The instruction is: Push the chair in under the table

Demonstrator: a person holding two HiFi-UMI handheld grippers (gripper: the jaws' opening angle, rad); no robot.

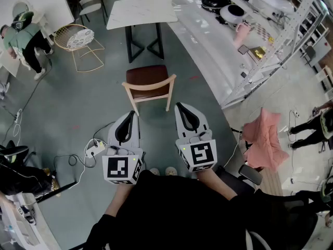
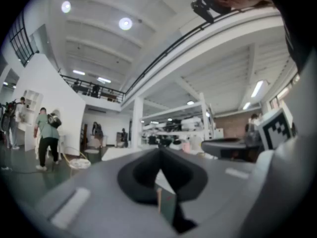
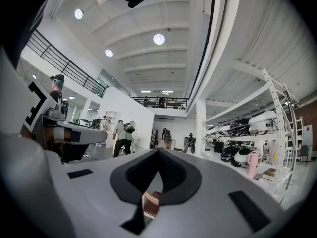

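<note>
Shut tight and empty: left gripper and right gripper, level, side by side. Just beyond the tips, wooden chair, backrest on the near side. Farther off, white table, chair standing clear of it.

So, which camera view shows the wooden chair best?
The head view: the chair shows whole from above, standing apart from the table. The right gripper view gives only a brown sliver of it between its fingers; the left gripper view shows nothing clearly of it.
</note>
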